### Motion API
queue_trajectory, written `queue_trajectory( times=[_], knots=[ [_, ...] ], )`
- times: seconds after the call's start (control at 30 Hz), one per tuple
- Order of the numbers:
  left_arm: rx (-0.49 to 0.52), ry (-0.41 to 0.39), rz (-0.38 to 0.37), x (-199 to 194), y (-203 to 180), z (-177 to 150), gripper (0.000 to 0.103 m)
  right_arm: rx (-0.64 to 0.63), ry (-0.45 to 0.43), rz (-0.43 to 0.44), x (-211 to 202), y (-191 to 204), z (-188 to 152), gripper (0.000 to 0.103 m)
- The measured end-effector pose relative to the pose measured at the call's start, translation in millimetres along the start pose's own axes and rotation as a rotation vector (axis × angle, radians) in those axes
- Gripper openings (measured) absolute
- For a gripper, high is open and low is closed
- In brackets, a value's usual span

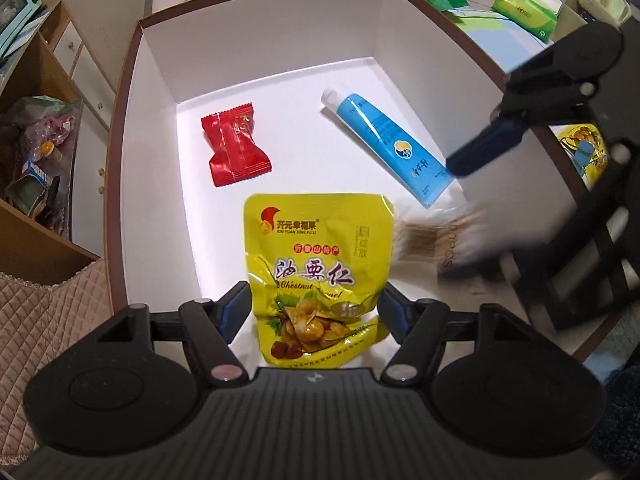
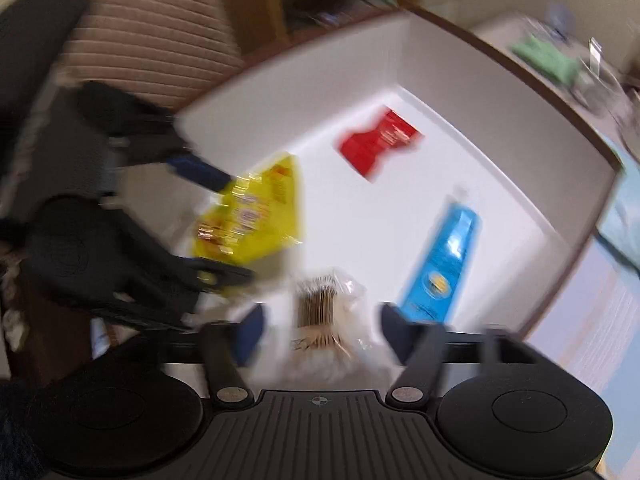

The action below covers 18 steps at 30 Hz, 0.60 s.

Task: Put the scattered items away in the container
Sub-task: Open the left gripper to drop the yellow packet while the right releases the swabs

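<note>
While both grippers hung over the open white box (image 1: 152, 92), four items lay on its floor.

Left gripper (image 1: 314, 312): fingers spread apart, straddling the lower part of the yellow chestnut pouch (image 1: 316, 264) without clamping it; the pouch lay flat on the box floor. Right gripper (image 2: 322, 328): fingers likewise apart, either side of a clear packet of cotton swabs (image 2: 320, 312), which appeared blurred in both views; contact could not be determined. Red candy wrapper (image 1: 234, 144) lay towards the far left of the floor, apart from the rest. Blue tube (image 1: 386, 136) lay diagonally at the right, its crimped end near the swab packet. Green tissue pack (image 1: 526, 10) remained on the table outside the box.
</note>
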State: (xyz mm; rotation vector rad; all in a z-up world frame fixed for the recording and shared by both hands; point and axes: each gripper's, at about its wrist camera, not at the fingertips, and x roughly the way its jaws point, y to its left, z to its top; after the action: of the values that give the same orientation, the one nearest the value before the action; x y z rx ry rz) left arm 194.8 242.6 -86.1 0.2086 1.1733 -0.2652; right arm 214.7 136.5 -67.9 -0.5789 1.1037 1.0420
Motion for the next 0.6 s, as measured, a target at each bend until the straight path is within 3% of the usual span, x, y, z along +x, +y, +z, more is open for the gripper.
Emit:
queue_trajectory(
  times=[0.3, 0.6],
  knots=[
    [-0.018, -0.008, -0.011, -16, -3, -5, 0.070, -0.005, -0.011, 0.006, -14, -4, -11, 0.079],
    [-0.021, -0.039, 0.026, -31, -10, -6, 0.073, 0.015, -0.046, -0.003, -26, 0, -18, 0.079]
  ],
)
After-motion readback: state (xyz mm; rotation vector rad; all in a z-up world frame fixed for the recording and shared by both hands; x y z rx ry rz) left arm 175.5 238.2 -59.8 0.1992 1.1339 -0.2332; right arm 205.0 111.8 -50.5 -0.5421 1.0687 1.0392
